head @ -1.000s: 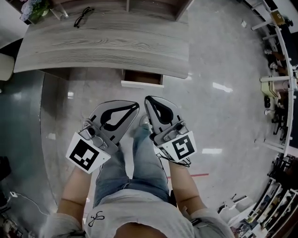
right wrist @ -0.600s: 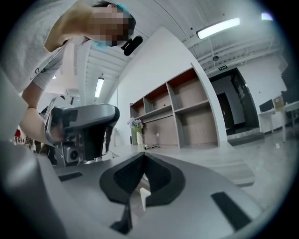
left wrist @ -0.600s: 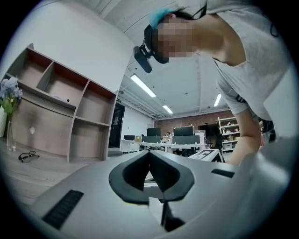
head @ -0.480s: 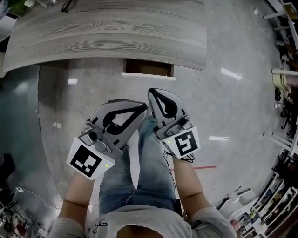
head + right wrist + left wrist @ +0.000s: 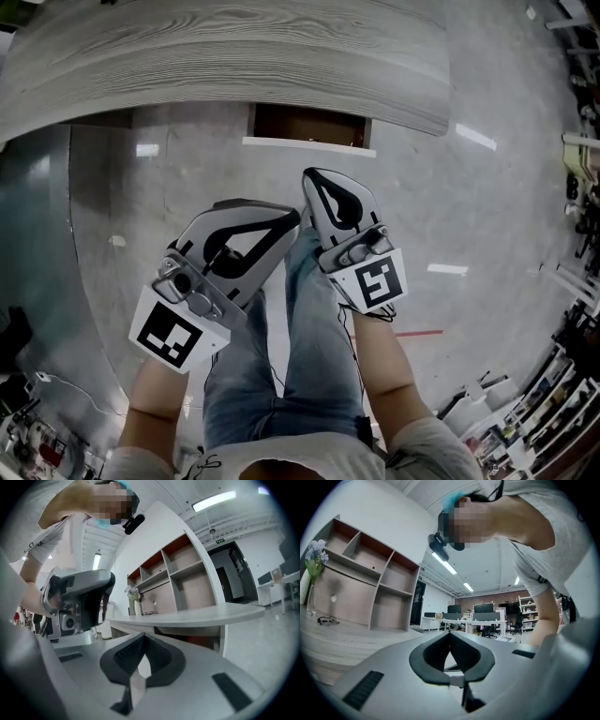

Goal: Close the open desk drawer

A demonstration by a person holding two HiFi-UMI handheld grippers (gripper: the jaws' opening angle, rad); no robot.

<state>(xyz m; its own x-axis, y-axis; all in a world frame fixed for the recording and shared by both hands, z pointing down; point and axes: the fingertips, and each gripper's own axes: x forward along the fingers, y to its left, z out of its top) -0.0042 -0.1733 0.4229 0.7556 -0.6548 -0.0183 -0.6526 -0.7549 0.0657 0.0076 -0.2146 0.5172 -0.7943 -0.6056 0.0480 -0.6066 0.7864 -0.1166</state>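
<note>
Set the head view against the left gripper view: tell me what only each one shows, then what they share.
Only the head view: the open drawer under the desk's edge, the right tongs, the person's jeans and the floor. Only the left gripper view: the shelf unit, a vase of flowers, glasses and distant office monitors. Both: the wooden desk top and the left tongs, shut and empty.
</note>
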